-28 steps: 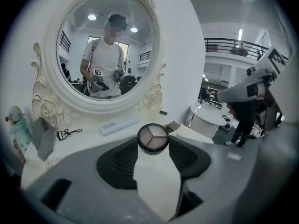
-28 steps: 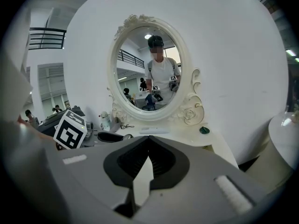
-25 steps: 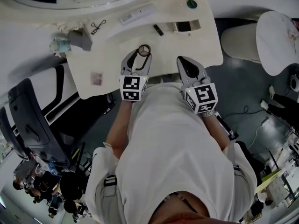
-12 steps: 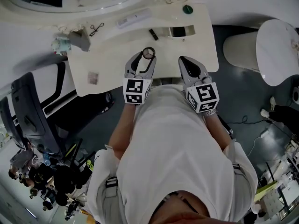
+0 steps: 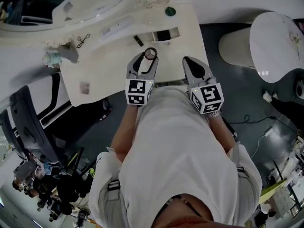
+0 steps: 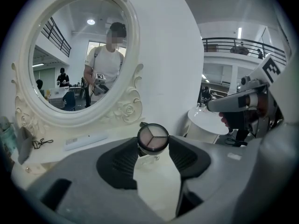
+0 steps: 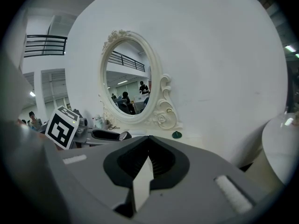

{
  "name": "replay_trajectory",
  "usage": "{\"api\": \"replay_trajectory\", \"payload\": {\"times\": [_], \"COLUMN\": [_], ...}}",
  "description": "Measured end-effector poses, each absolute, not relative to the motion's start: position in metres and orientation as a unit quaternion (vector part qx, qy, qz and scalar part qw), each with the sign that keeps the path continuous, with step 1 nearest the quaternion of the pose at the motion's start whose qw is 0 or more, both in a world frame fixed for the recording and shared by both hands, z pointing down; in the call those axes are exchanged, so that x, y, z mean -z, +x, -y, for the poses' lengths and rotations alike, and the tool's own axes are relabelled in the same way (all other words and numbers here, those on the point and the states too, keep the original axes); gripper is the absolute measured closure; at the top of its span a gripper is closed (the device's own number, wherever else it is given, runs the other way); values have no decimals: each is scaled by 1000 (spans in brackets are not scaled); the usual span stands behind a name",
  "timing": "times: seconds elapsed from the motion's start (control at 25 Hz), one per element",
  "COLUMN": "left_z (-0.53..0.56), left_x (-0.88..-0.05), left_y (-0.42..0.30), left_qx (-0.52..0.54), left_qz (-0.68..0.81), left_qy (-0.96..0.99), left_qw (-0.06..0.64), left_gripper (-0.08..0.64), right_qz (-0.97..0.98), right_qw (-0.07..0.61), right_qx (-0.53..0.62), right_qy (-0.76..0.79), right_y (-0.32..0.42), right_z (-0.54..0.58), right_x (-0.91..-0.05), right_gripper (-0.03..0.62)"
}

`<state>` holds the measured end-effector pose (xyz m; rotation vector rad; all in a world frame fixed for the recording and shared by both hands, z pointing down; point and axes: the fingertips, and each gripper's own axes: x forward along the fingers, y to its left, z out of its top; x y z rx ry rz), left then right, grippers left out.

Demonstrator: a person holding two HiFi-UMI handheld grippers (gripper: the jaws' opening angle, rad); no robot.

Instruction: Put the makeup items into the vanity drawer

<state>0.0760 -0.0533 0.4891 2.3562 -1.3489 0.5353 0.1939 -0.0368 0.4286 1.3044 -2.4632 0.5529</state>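
Observation:
My left gripper (image 5: 148, 56) is shut on a small round compact (image 5: 150, 53) with a three-part pale insert, held between its fingertips above the front of the white vanity table (image 5: 114, 75). In the left gripper view the compact (image 6: 153, 137) sits upright between the dark pads. My right gripper (image 5: 186, 60) is beside it on the right, shut and empty; its pads (image 7: 148, 160) meet with nothing between them. On the tabletop lie a black lipstick (image 5: 138, 40), a long white item (image 5: 114, 28), a green round piece (image 5: 170, 11) and an eyelash curler (image 5: 83, 41).
A rectangular opening (image 5: 164, 34) shows in the tabletop behind the grippers. The oval mirror (image 6: 77, 55) stands at the back. A small patterned square (image 5: 84, 87) and a teal bottle (image 5: 52, 58) are at the table's left. A white round stool (image 5: 273, 32) stands to the right.
Both grippers have moved together across the vanity's front, the compact still held. In the head view the tabletop and its items have slid and turned to the left.

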Motion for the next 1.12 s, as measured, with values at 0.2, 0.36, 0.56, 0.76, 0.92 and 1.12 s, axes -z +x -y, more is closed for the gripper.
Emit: {"api": "replay_trajectory", "payload": {"times": [0.2,0.36,0.56,0.76,0.92,1.12], "left_z": [75,93,109,126,139,152], "left_x": [-495,-505,-529,-556,-575,-599], "left_y": [112,130,144,150,154,159], "left_qx": [-188,-191,-208,-230,-237,-258], "left_qz": [470,469,469,470,468,463], "left_qy": [842,841,834,823,818,810], "left_qw": [186,191,203,220,236,251], "left_gripper": [348,348,347,347,347,347], "right_qz": [844,836,826,822,814,809], "right_qw": [154,163,173,185,192,196], "right_qx": [-192,-196,-205,-210,-214,-222], "right_qy": [476,487,495,496,504,507], "right_y": [237,262,286,295,305,314], "right_z": [45,49,54,61,68,77], "right_x": [-430,-435,-443,-449,-454,-458], "right_gripper": [584,584,584,584,584,584]}}
